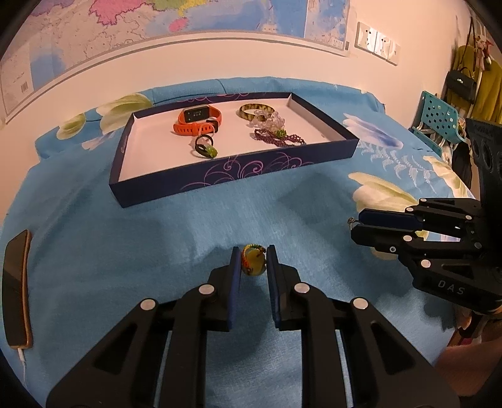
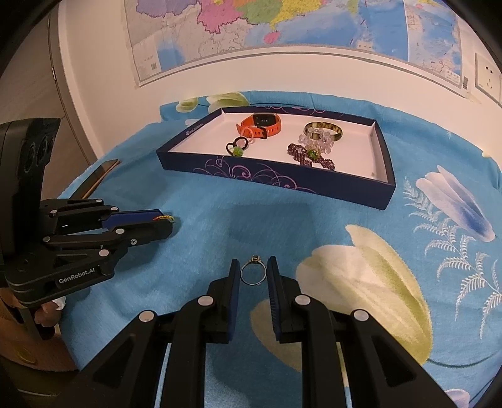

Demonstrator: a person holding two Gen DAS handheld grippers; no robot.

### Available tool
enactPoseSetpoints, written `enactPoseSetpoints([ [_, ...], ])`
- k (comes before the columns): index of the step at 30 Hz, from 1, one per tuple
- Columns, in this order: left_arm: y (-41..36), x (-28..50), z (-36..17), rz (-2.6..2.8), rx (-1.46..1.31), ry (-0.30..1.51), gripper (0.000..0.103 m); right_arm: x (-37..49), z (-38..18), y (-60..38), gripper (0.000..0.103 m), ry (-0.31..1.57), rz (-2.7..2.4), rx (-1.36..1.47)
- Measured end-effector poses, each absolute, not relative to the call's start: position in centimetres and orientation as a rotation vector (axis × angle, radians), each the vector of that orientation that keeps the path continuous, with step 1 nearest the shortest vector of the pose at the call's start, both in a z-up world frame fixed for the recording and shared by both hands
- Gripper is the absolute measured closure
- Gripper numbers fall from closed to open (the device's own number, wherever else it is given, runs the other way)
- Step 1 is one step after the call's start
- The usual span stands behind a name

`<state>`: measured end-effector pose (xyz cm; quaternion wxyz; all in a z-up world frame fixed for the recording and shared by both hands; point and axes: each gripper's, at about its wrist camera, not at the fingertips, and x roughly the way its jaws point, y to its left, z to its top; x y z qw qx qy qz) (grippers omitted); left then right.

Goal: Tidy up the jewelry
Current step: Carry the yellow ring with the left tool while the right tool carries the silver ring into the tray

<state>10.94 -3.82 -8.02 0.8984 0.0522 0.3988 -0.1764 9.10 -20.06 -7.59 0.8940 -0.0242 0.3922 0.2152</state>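
My left gripper (image 1: 253, 262) is shut on a yellow-green beaded charm (image 1: 253, 260), held just above the blue floral cloth (image 1: 125, 244). My right gripper (image 2: 253, 271) is shut on a thin silver ring (image 2: 253, 273) held upright between its pads. Each gripper shows in the other's view, the right gripper (image 1: 356, 224) at the right and the left gripper (image 2: 166, 221) at the left. A dark blue tray (image 1: 238, 174) with a white floor stands ahead; it holds an orange smartwatch (image 1: 197, 120), a tortoiseshell bangle (image 1: 255, 110), clear and purple bead bracelets (image 1: 279, 138), and a black loop with a green bead (image 1: 205, 149).
A phone (image 1: 17, 288) with a cable lies at the cloth's left edge. A wall with a large map (image 2: 282, 28) stands behind the tray. A teal perforated chair (image 1: 439, 116) and hanging clothes stand at the far right.
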Motion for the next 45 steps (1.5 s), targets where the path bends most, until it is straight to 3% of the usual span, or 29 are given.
enactPoseSetpoints([
  [45, -3.2, 14.4, -3.2, -0.321, 0.089, 0.677, 0.086, 14.1, -2.4, -20.9, 0.087, 0.666, 0.435, -0.058],
])
